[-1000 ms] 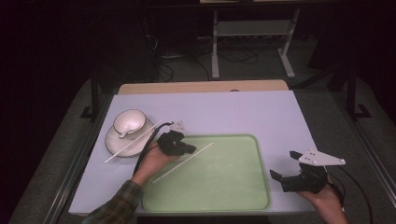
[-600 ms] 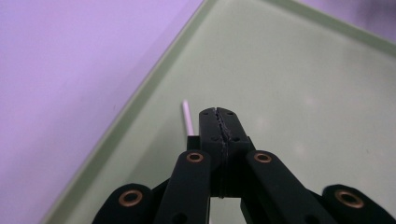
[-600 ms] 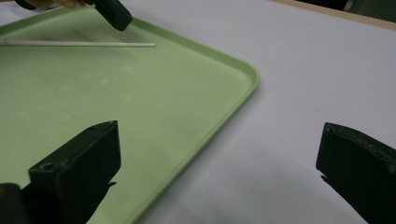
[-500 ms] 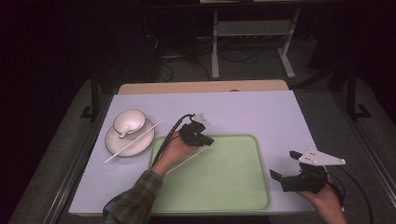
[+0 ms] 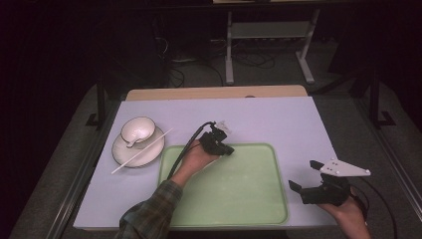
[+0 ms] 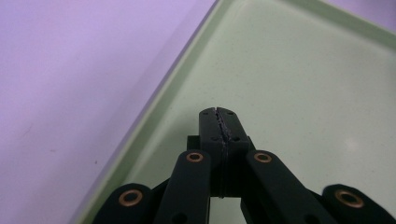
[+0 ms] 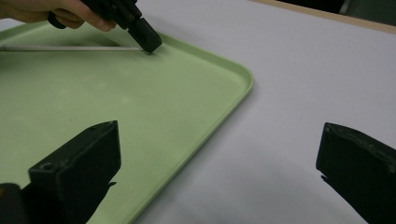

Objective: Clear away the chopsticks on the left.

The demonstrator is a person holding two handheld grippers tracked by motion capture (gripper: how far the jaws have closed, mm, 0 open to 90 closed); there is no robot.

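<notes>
A pale green tray point(image 5: 239, 191) lies on the lilac tabletop. My left gripper point(image 5: 228, 149) is at the tray's far rim, its tip low over the tray floor point(image 6: 303, 70). Its jaws point(image 6: 218, 112) are pressed together. In the right gripper view the same gripper point(image 7: 152, 45) pinches the end of a white chopstick point(image 7: 70, 48), which lies back along the tray under the hand. A second white chopstick point(image 5: 144, 148) rests across the saucer point(image 5: 124, 155) beside a white cup point(image 5: 138, 130). My right gripper point(image 5: 303, 175) is open and holds nothing, just right of the tray's near corner point(image 7: 247, 77).
The lilac mat point(image 5: 278, 119) ends in a wooden strip point(image 5: 214, 93) at the far edge. A metal stand point(image 5: 268, 35) and cables sit on the dark floor beyond. The left gripper's cable point(image 5: 186, 144) loops back over the hand.
My left gripper has travelled right and away from the saucer to the tray's far rim, drawing the chopstick along with it. The right gripper has stayed where it was.
</notes>
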